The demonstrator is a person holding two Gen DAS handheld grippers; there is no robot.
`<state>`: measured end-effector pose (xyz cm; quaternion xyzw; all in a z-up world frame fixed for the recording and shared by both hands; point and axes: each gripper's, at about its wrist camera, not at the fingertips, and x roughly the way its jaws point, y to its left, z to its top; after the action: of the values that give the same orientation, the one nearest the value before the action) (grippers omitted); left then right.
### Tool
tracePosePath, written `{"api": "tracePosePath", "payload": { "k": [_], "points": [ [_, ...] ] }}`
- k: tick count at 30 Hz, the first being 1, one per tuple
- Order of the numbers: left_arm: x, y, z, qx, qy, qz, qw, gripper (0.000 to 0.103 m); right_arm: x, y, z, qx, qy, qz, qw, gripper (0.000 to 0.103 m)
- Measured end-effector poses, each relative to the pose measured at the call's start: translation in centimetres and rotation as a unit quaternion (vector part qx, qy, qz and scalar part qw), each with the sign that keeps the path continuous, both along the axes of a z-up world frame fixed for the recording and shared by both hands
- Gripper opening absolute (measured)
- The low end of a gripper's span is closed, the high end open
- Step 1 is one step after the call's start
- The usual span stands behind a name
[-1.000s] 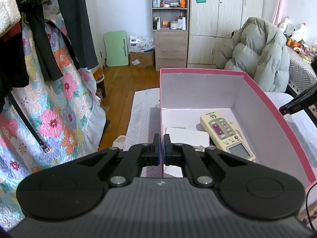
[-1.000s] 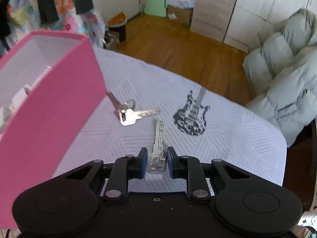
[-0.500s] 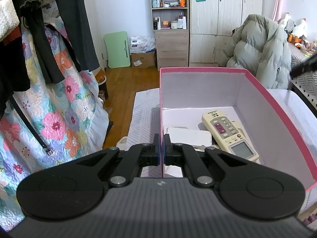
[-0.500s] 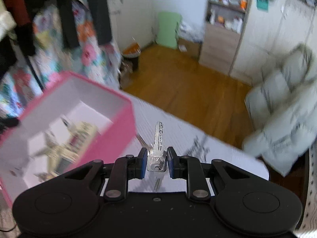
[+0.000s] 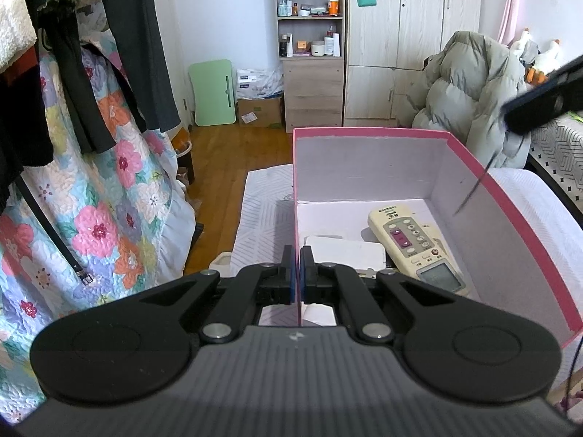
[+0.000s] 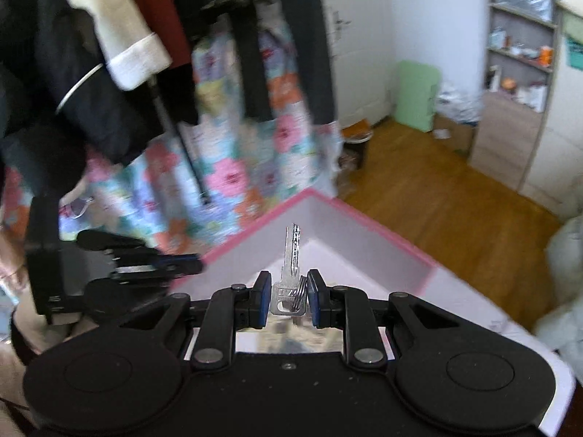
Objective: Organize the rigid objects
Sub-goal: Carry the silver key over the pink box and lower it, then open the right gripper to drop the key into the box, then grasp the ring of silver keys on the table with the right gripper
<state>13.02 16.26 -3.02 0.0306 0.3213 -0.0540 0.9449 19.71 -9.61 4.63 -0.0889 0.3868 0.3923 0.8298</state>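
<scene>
- Left gripper (image 5: pixel 296 273): fingers together, pinching the near wall edge of the pink box (image 5: pixel 503 196).
- Right gripper (image 6: pixel 289 296): fingers clamped on the head of a silver key (image 6: pixel 293 255); the blade points forward over the open box, and a key ring sits against the right pad.
- In the left wrist view, the right gripper shows at the upper right, above the box's right wall, with the key blade hanging down-left over the box interior.
- Box contents: a cream remote control (image 5: pixel 415 251) lying face up on the floor of the box; a white flat item (image 5: pixel 346 251) beside it, to its left.
- The box rests on a white patterned cloth (image 5: pixel 262 211).
</scene>
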Motion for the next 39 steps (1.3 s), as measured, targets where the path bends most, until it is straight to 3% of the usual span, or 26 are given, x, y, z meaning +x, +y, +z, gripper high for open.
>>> {"api": "tracePosePath", "payload": {
  "k": [7,11,15,22,27,30,34,39],
  "points": [
    [-0.1,0.5,0.2,-0.007,-0.002,-0.008,0.9999,0.002,0.8,5.1,-3.5,-0.058,0.019,0.055,0.997,0.025],
    [-0.1,0.4,0.1,-0.005,-0.004,-0.010,0.9999,0.002,2.8,7.1,-6.1,-0.096,0.062,0.058,0.992,0.025],
    [-0.1,0.2,0.0,-0.002,-0.003,-0.010,0.9999,0.002,4.1,7.2,-7.7,-0.104,0.067,0.039,0.992,0.026],
    [0.2,0.2,0.0,-0.006,0.000,-0.005,1.0000,0.002,4.0,3.4,-3.4,-0.032,0.000,0.019,0.999,0.031],
    [0.1,0.0,0.0,0.000,-0.001,-0.003,1.0000,0.002,4.5,-0.4,-1.3,-0.033,-0.032,-0.036,0.998,0.035],
    [0.1,0.0,0.0,-0.002,-0.001,-0.004,1.0000,0.002,6.0,-3.5,-1.5,-0.029,-0.004,-0.090,0.995,0.035],
    [0.2,0.0,-0.1,-0.001,-0.001,-0.002,1.0000,0.002,8.4,-7.3,-3.4,-0.022,0.066,-0.152,0.986,0.035],
    [0.2,0.0,-0.1,-0.002,0.000,-0.002,1.0000,0.002,10.8,-11.4,-7.4,0.012,0.154,-0.214,0.965,0.035]
  ]
}}
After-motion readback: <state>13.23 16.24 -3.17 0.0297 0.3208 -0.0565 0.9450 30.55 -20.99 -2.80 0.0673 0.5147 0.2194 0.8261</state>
